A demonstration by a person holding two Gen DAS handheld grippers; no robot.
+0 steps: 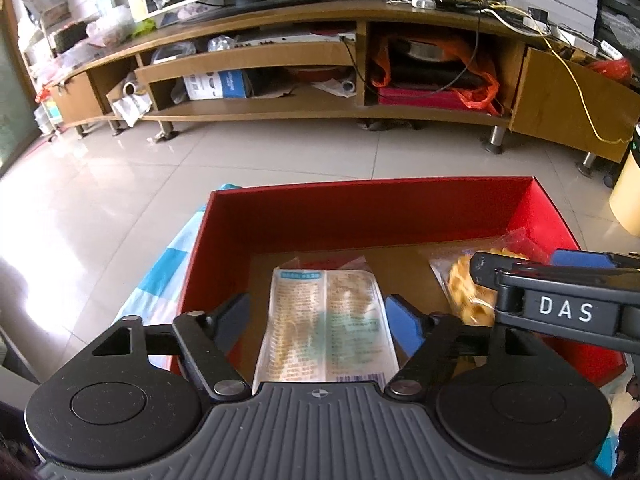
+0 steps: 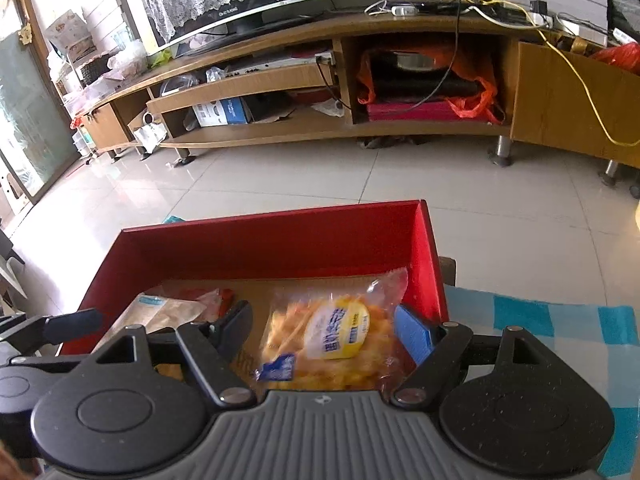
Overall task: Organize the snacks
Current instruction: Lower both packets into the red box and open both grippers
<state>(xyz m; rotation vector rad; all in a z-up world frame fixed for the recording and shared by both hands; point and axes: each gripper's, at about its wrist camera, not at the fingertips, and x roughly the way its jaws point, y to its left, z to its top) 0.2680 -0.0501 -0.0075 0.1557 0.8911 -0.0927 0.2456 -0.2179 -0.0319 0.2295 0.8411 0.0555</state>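
A red box (image 1: 360, 216) with a brown floor stands on a blue-and-white checked cloth (image 2: 540, 320). A pale snack packet (image 1: 326, 320) lies flat on the box floor. My left gripper (image 1: 320, 322) is open around it, with its pads at the packet's sides but not pressing. Further right in the box (image 2: 280, 248) lies a clear bag of yellow snacks (image 2: 332, 336). My right gripper (image 2: 325, 332) is open astride this bag, and a gap shows at its left finger. The left wrist view catches the right gripper (image 1: 528, 262) over the yellow bag (image 1: 468, 296).
Beyond the box a pale tiled floor (image 1: 280, 152) runs to a long wooden TV stand (image 1: 320, 108) crowded with boxes, bags and cables. A cream round container (image 1: 626, 196) stands at the far right. The box walls rise around both packets.
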